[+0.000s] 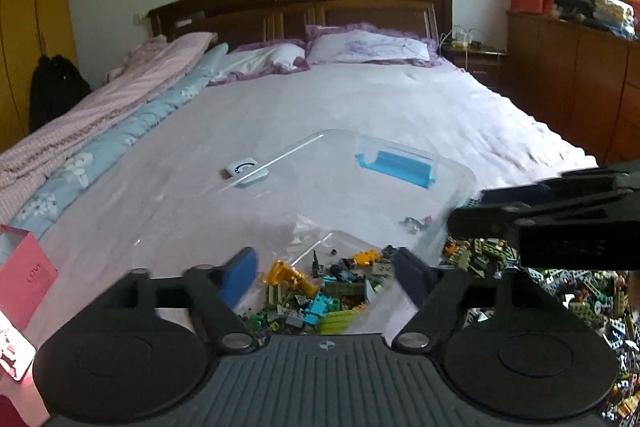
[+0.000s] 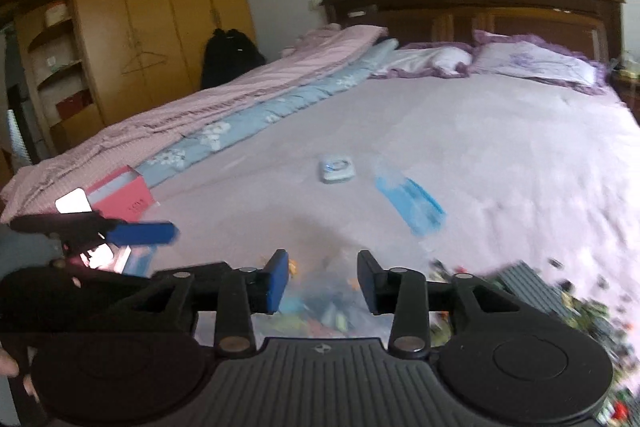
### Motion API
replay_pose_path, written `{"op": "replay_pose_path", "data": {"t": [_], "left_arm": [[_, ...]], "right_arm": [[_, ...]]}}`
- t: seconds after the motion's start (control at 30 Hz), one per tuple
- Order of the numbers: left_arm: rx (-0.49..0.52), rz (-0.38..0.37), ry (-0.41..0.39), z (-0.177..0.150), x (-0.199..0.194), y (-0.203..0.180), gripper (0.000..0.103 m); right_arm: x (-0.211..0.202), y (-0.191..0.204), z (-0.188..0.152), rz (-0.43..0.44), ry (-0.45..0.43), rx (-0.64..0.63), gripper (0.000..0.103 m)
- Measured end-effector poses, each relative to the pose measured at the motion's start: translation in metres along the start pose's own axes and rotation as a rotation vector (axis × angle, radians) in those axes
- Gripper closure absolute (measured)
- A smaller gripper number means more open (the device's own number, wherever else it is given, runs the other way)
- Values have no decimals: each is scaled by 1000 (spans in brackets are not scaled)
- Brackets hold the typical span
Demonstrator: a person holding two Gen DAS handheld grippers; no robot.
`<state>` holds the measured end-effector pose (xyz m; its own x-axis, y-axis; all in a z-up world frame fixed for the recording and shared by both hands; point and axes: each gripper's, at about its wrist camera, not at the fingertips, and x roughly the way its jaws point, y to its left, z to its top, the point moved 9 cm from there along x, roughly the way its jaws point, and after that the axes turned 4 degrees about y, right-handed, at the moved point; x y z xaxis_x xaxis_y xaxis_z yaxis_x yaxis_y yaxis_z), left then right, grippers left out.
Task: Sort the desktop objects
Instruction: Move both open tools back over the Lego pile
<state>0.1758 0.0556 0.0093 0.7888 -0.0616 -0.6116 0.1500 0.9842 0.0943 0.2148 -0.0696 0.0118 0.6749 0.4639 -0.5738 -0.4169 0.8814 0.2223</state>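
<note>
A clear plastic box (image 1: 460, 175) with a blue clip (image 1: 396, 167) lies on the bed and holds several small toy bricks (image 1: 320, 291) in yellow, green and cyan. My left gripper (image 1: 324, 271) is open just above those bricks, empty. A large loose pile of bricks (image 1: 560, 287) lies to its right. My right gripper (image 2: 322, 283) is open and empty over the box, whose blue clip (image 2: 412, 205) and contents are blurred. The right gripper also shows in the left wrist view (image 1: 560, 207), and the left in the right wrist view (image 2: 140, 233).
A small white device (image 1: 246, 171) lies on the lilac bedsheet (image 1: 360, 99) beyond the box; it also shows in the right wrist view (image 2: 336, 167). A red gift box (image 1: 24, 275) sits at the left. Folded quilts (image 1: 100, 131) line the left side. Pillows (image 1: 368, 47) and a wooden headboard stand behind.
</note>
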Motion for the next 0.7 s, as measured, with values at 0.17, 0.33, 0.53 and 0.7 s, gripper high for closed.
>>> {"op": "replay_pose_path", "data": {"t": [0.17,0.33,0.53,0.7], "left_arm": [[52,-39,-22,-12,-23,-33,2],[108,-140,15,-31,-27,-77,1],[223,-274,105,-61,0,-152,1],[323,-328,178,-89,32,-200,48]], "right_arm": [[-38,-37,-51,-108,27,63,45],[-66,-80,-118,-214,99,182,44],[-101,-114,-189,-298,154,302,44],[-114,-118,-216,-318,156,333,44]]}}
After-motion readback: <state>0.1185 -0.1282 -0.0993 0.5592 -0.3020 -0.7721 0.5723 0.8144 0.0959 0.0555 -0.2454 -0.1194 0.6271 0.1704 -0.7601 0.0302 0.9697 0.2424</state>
